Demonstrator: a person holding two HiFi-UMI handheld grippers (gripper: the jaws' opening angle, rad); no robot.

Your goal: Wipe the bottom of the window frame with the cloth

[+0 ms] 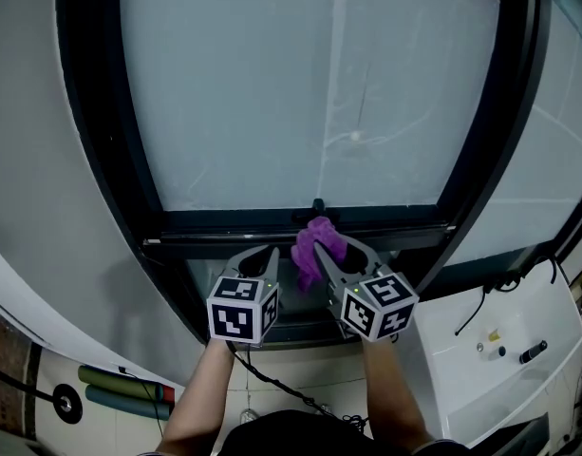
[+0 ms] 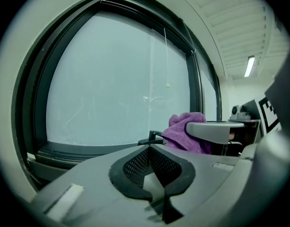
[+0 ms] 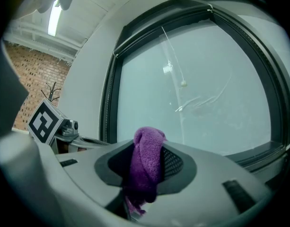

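Two tools are held up side by side before a large dark-framed window. The right tool pinches a purple cloth between its jaws; in the right gripper view the cloth bunches up above the jaw tips and hangs down between them. The cloth is at the bottom of the window frame, just beside a small black latch; whether it touches the rail cannot be told. The left tool has its jaws pressed together with nothing between them, and it sits just left of the cloth. The frosted glass fills the frame above.
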